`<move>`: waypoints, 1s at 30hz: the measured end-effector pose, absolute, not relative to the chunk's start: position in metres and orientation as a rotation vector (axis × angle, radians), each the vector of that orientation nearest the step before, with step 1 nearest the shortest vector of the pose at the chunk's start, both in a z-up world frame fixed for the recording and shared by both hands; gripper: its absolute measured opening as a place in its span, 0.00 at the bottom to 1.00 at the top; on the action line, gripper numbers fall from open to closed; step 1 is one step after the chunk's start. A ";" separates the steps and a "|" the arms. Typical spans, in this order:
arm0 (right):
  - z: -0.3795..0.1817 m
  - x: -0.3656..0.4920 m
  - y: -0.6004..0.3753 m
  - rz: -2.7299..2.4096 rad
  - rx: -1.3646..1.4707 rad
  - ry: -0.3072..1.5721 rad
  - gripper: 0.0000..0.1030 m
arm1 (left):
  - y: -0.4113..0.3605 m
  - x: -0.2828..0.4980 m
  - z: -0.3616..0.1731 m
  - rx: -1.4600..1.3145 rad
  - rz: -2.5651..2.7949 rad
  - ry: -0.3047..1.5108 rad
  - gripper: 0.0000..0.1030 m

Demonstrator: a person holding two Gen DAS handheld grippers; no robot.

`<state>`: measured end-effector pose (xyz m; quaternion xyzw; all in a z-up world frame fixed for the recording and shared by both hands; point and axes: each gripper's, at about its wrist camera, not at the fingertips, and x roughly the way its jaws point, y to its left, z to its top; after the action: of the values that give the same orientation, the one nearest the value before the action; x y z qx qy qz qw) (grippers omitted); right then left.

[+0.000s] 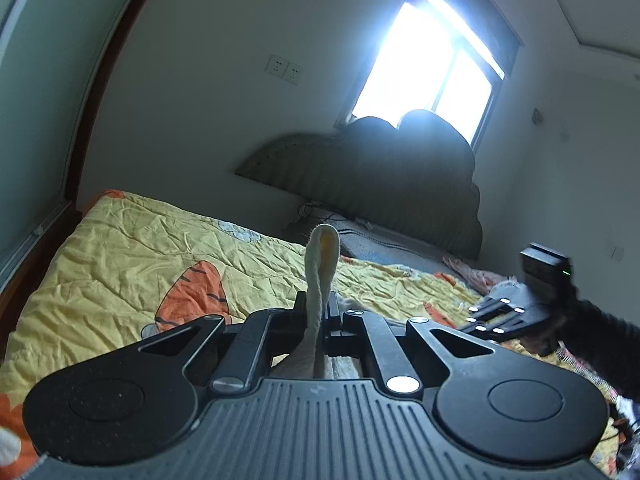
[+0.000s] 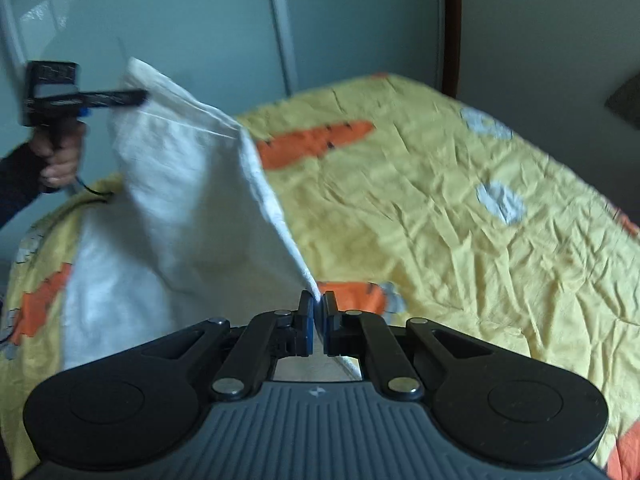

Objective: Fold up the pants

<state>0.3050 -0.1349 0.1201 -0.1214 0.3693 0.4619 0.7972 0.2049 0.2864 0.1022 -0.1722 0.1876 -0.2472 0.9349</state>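
Observation:
The white pants hang lifted above the bed, stretched between both grippers. My right gripper is shut on one edge of the pants. My left gripper is shut on another edge, and a strip of the pants sticks up between its fingers. The left gripper also shows in the right wrist view, at the far upper corner of the cloth. The right gripper shows at the right of the left wrist view; its fingertips are hidden there.
A yellow quilt with orange carrot prints covers the bed below. A dark headboard and a bright window are behind it. A pale wardrobe door stands past the bed. Pink cloth lies near the headboard.

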 end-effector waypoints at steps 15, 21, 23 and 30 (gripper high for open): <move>0.064 0.173 -0.122 0.942 -0.117 0.819 0.04 | 0.319 0.075 0.059 -0.711 -0.122 0.636 0.92; 0.068 0.176 -0.125 0.917 -0.064 0.782 0.04 | 0.308 0.024 0.040 -1.045 -0.047 0.650 0.93; 0.072 0.178 -0.124 0.911 -0.060 0.777 0.04 | 0.296 0.020 0.034 -1.096 -0.042 0.663 0.93; 0.084 0.176 -0.124 0.895 -0.055 0.746 0.04 | 0.285 0.039 0.029 -1.117 -0.040 0.669 0.92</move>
<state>0.1756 -0.1240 0.0837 -0.0260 0.3524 0.4226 0.8346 0.0387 0.2850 0.0294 -0.5198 0.3115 -0.0185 0.7952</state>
